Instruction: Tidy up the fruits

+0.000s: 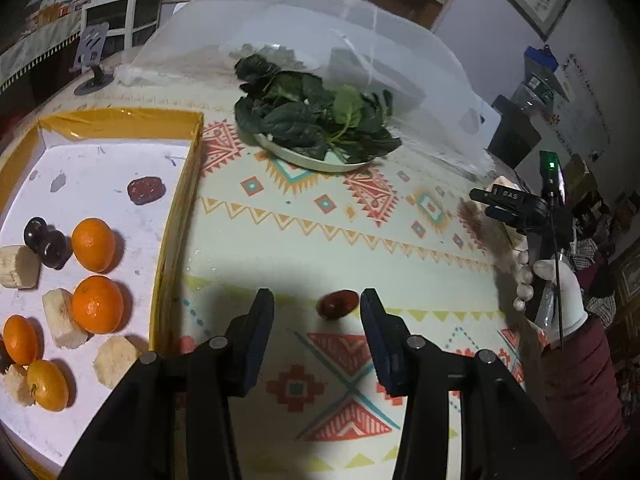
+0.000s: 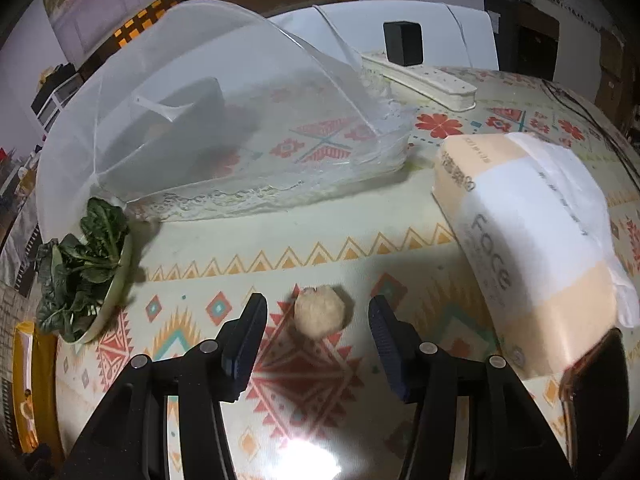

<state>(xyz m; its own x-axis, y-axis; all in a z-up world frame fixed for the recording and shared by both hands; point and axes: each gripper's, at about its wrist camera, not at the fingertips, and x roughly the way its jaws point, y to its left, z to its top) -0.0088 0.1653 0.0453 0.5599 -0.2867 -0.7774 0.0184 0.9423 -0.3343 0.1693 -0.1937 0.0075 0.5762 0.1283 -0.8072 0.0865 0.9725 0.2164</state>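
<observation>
In the left wrist view a yellow-rimmed box [image 1: 176,216] with a white floor holds several oranges [image 1: 97,304], banana pieces [image 1: 64,318], dark plums [image 1: 48,242] and a red date [image 1: 146,190]. A dark red date [image 1: 338,304] lies on the patterned tablecloth just ahead of my open, empty left gripper [image 1: 318,312]. In the right wrist view a pale banana piece [image 2: 319,312] lies on the cloth between the tips of my open, empty right gripper [image 2: 318,316]. The right gripper also shows in the left wrist view [image 1: 516,208], held by a gloved hand.
A plate of dark leafy greens [image 1: 316,124] stands mid-table, partly under a tilted mesh food cover [image 2: 208,128]. A pack of face tissues [image 2: 532,240] lies to the right of the banana piece. A white power strip [image 2: 420,76] with a black adapter sits behind.
</observation>
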